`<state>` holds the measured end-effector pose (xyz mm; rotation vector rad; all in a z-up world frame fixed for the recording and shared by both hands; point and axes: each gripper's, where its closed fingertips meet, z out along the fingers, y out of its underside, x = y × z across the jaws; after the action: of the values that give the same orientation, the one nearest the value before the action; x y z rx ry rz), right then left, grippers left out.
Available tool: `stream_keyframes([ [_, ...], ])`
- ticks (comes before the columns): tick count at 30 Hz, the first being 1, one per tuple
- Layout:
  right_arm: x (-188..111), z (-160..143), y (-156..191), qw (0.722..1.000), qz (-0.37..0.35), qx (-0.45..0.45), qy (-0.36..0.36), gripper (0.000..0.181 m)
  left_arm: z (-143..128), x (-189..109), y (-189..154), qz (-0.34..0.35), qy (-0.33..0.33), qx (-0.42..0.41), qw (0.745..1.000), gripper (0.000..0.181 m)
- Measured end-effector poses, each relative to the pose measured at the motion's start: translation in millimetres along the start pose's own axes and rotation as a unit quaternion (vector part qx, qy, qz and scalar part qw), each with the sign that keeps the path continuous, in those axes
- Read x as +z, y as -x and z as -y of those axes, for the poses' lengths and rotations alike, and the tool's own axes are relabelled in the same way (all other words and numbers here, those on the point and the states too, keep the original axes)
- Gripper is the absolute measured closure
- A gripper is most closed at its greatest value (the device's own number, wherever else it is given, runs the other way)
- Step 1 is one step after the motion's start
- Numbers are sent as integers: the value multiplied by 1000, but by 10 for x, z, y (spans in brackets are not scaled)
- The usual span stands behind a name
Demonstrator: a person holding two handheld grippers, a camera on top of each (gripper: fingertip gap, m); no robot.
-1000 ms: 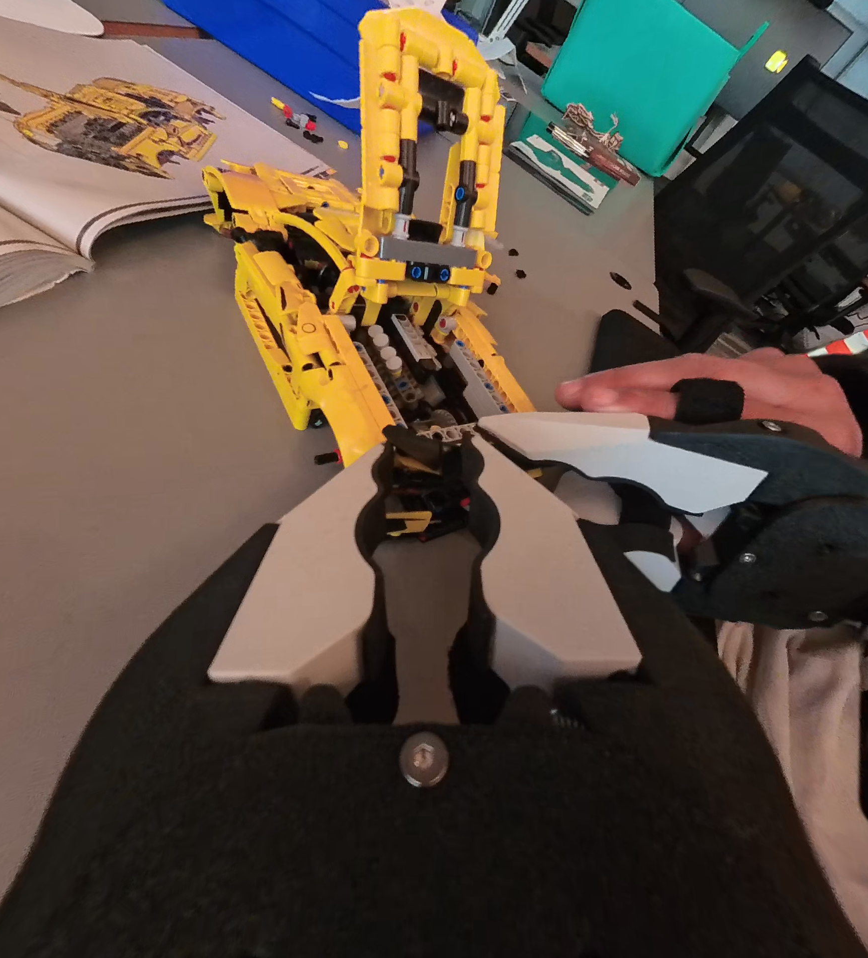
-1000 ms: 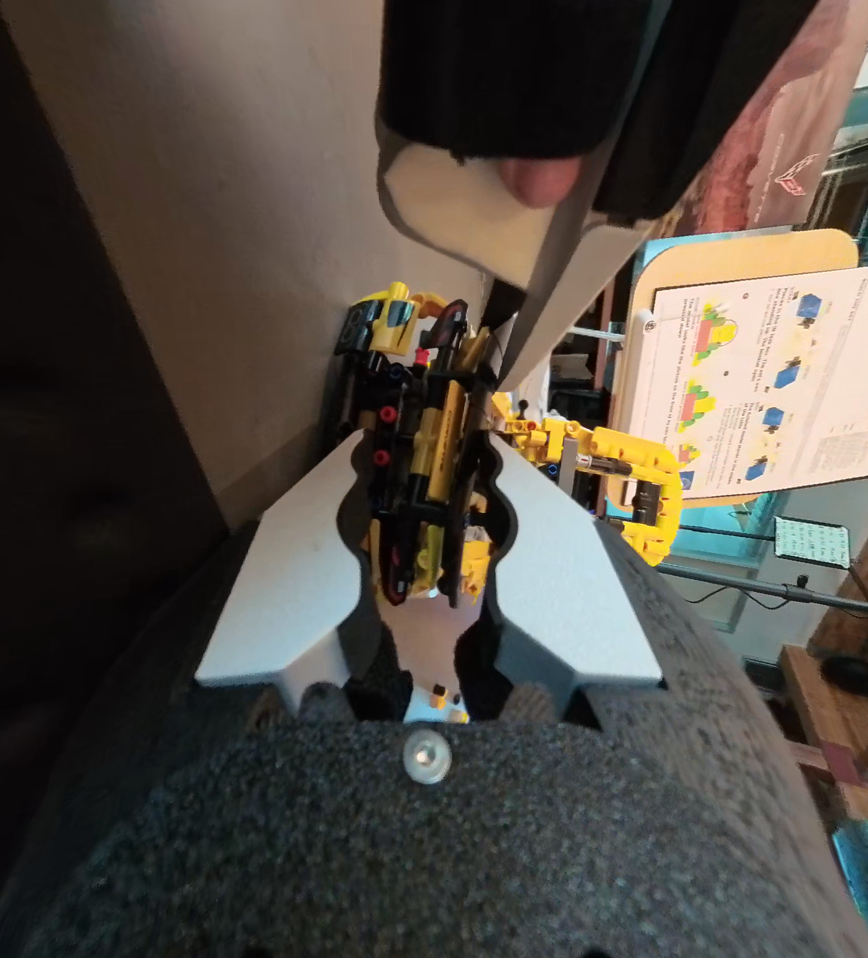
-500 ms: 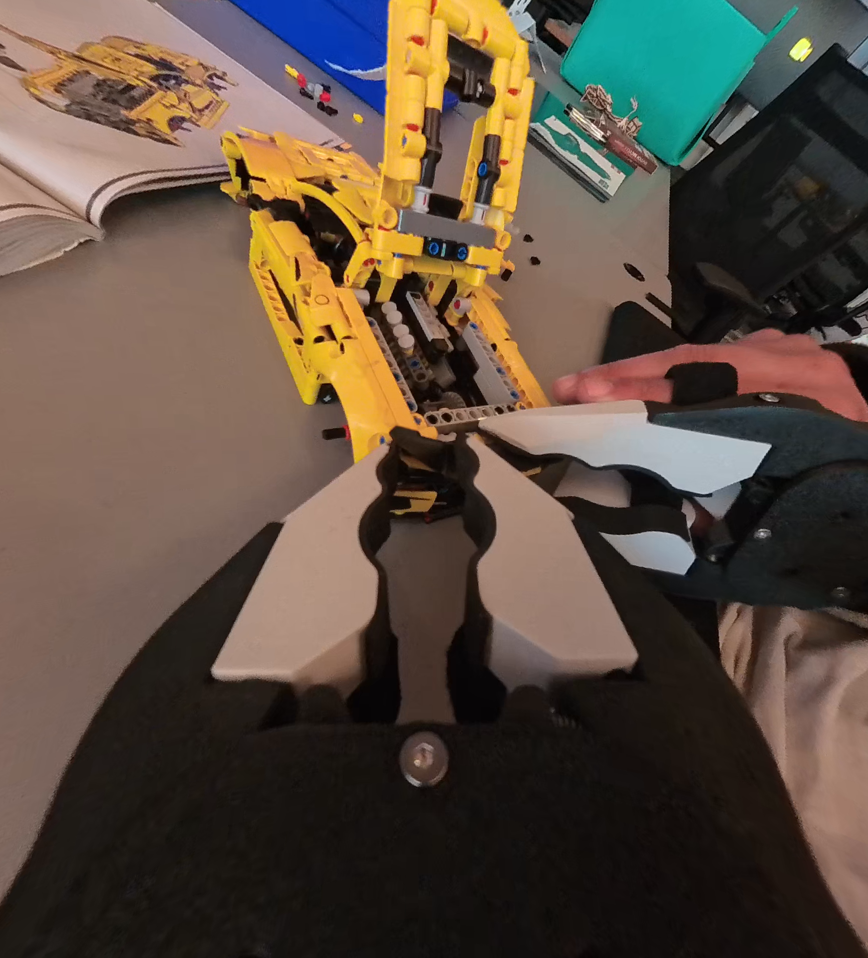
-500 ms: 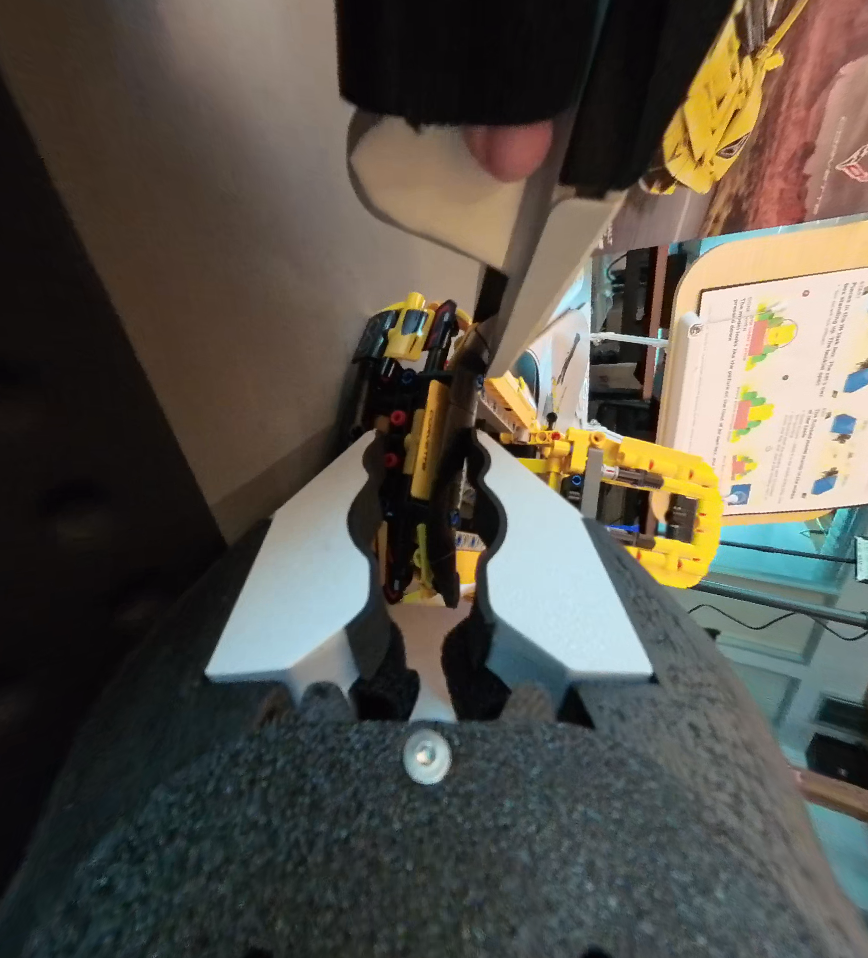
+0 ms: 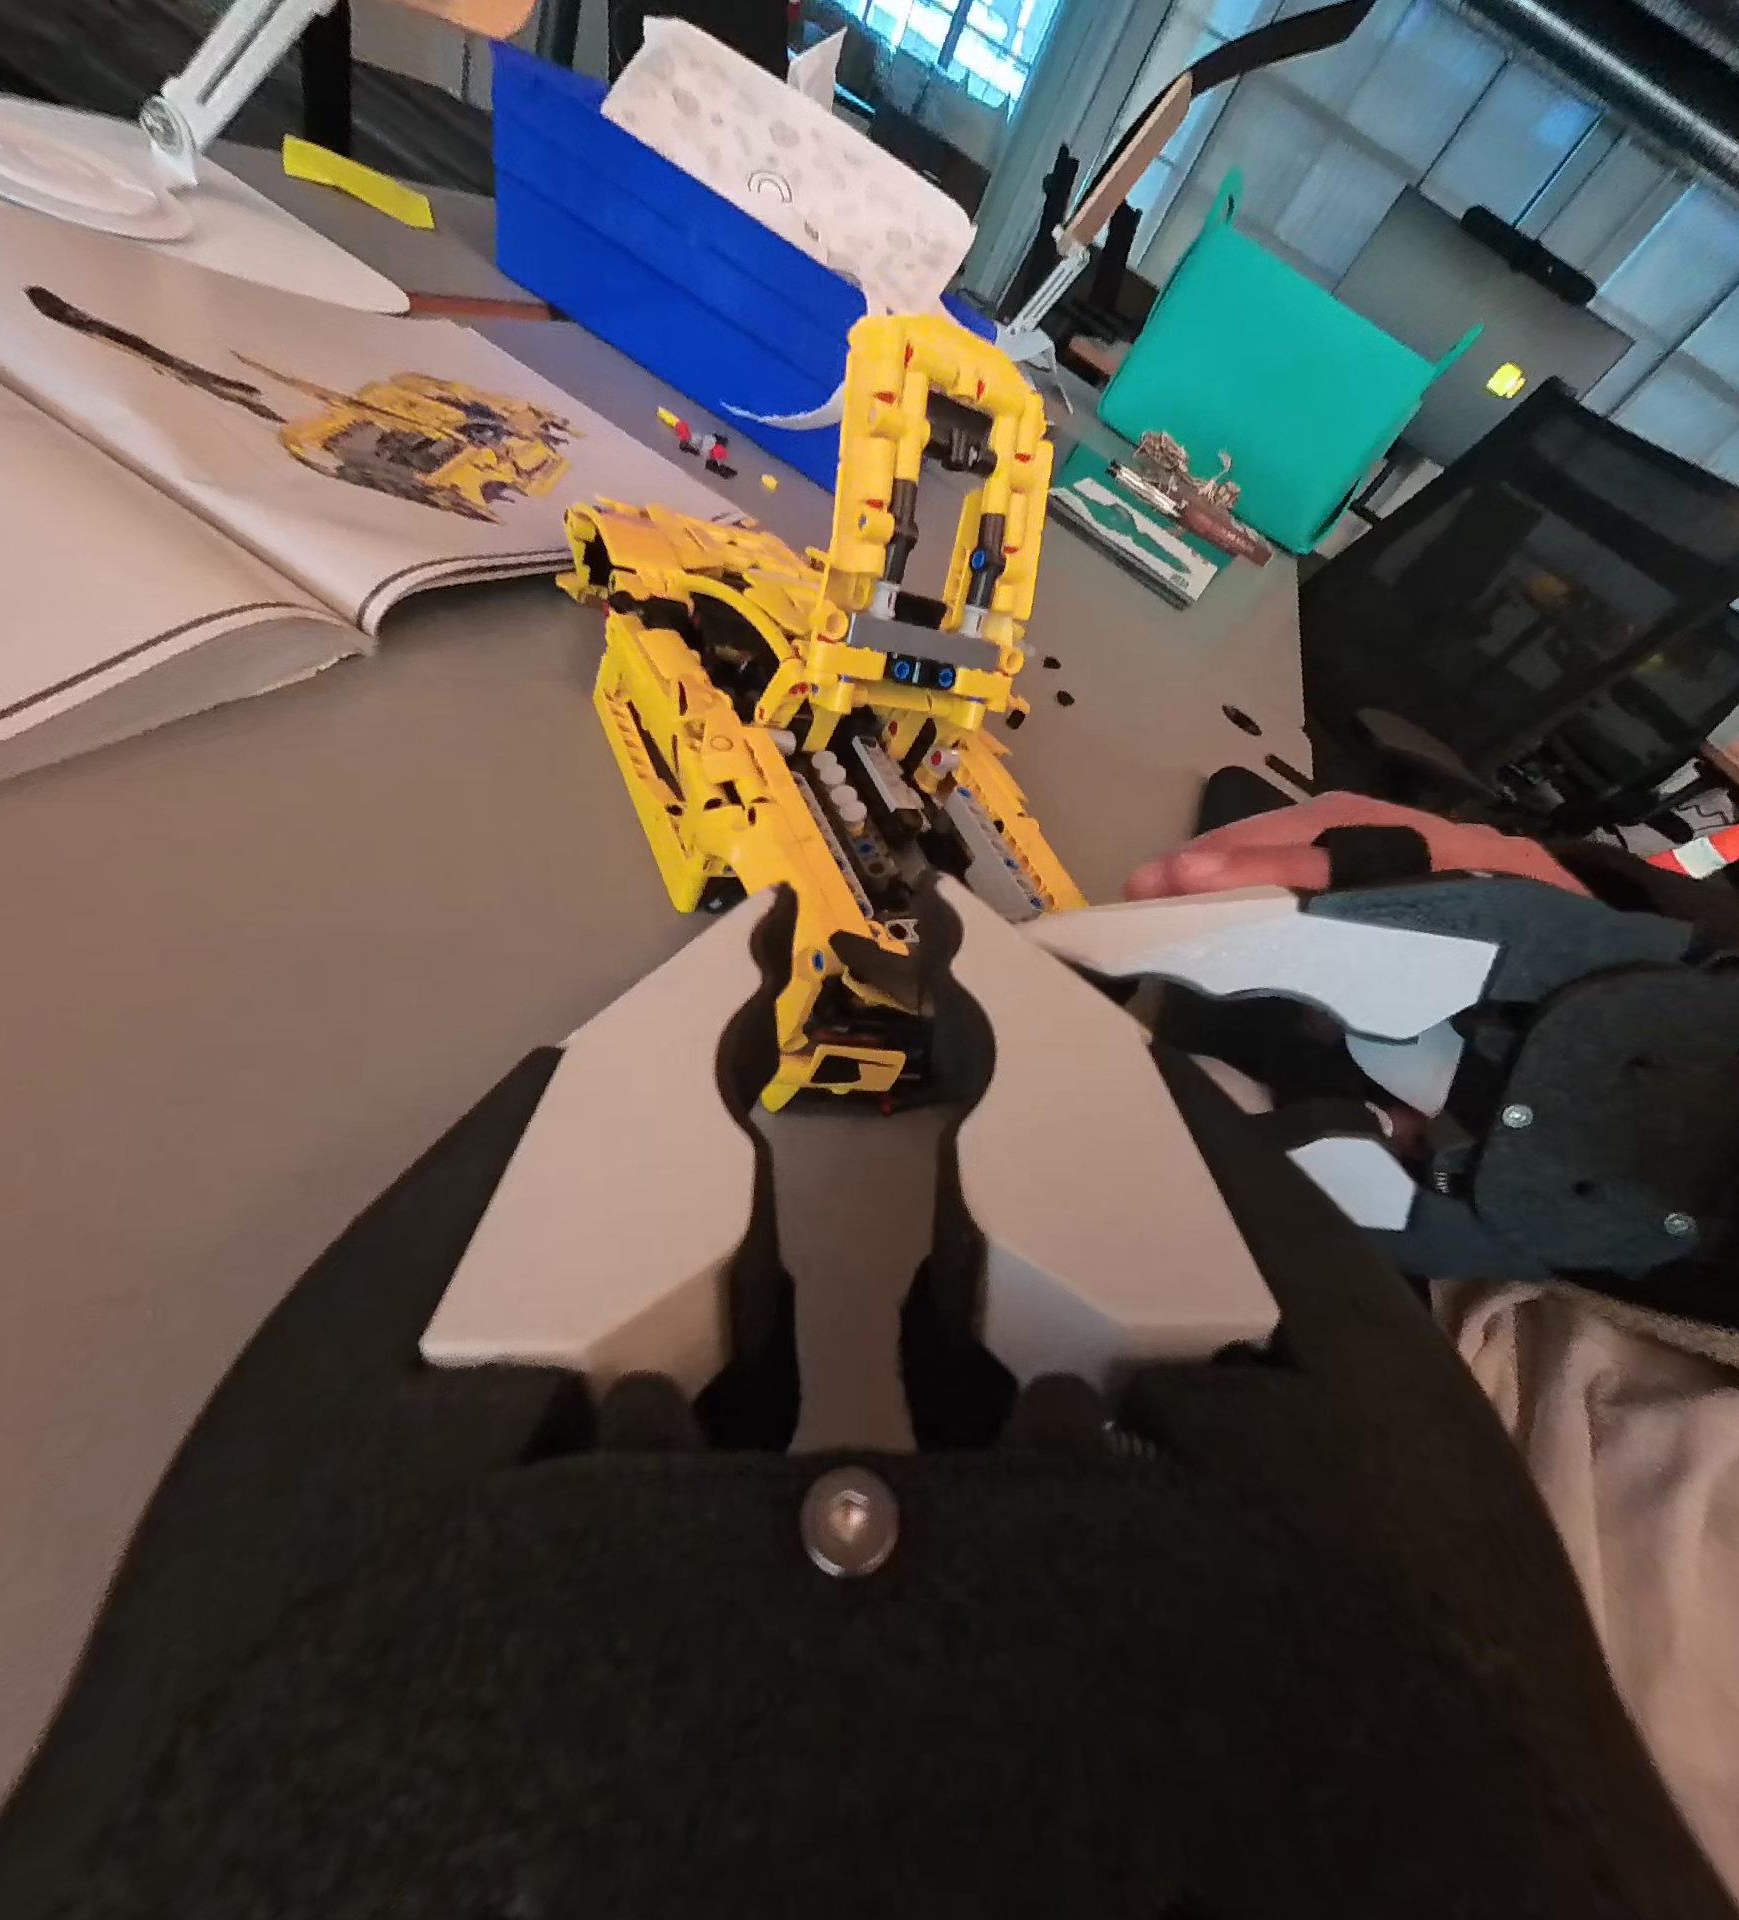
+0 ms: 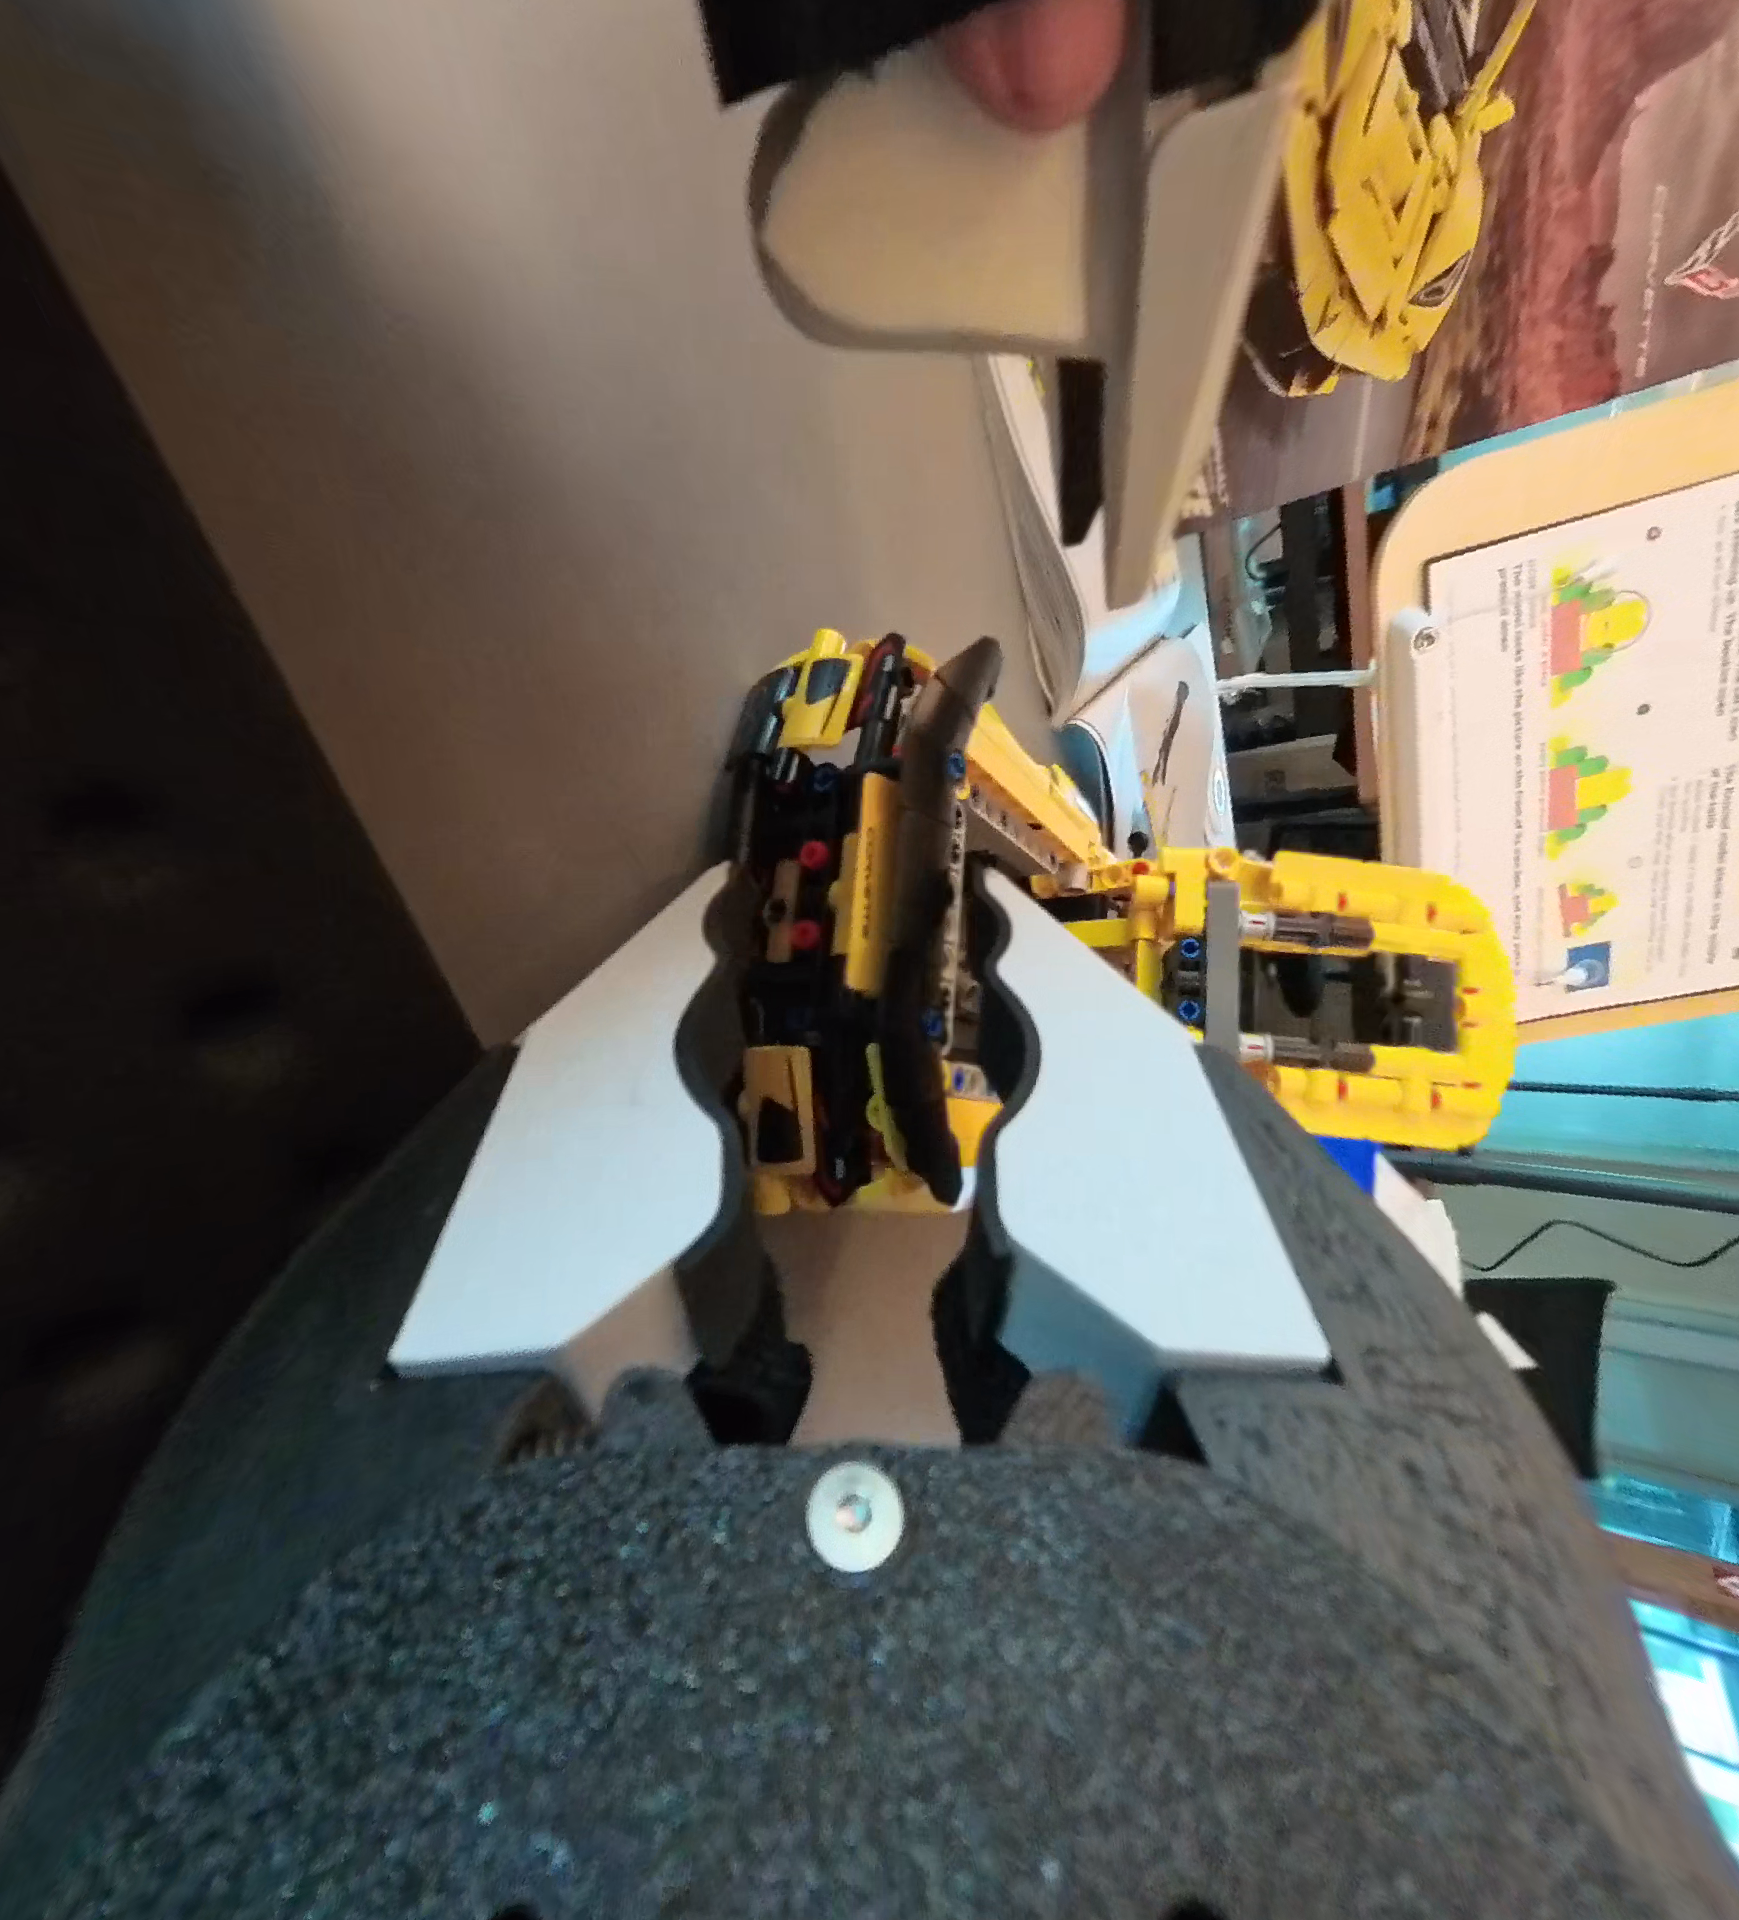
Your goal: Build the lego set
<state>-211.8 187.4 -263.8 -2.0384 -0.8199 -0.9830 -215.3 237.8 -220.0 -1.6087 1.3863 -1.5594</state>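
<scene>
Lego car point(image 5: 803, 790), resting on the counter point(image 5: 221, 935), is clamped at its near end by both grippers' fingers point(image 5: 636, 1122); pressure should be applied squarely so nothing is dislodged.

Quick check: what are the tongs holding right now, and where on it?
Both tongs, left and right, straddle the near end of the yellow lego car; whether either is actually clamped cannot be told.

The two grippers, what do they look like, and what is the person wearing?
The left gripper has pale grey wedge fingers with wavy black inner edges, a fuzzy black body and one silver screw. The right gripper looks alike, its body speckled dark grey foam; seen from the side it shows a dark screwed plate. A black strap crosses the hand. Clothing is beige.
</scene>
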Motion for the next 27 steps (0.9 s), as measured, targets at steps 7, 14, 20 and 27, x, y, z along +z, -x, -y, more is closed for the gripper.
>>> stream_keyframes([
  [7, 56, 0, -44, 998, -39, -51, 4, 152, -226, 130, -31, -4, 66, 11, 998, 158],
  [14, -5, 59, -34, 996, 37, 79, -35, 148, -283, 175, -42, -4, 82, 15, 997, 157],
  [20, -245, -11, -877, 924, 146, 323, -146, 123, -277, 151, -20, 0, 78, 12, 997, 157],
  [27, 256, -521, -1319, 860, 215, 428, -175, 104, -265, 121, 20, 5, 72, 3, 997, 157],
])
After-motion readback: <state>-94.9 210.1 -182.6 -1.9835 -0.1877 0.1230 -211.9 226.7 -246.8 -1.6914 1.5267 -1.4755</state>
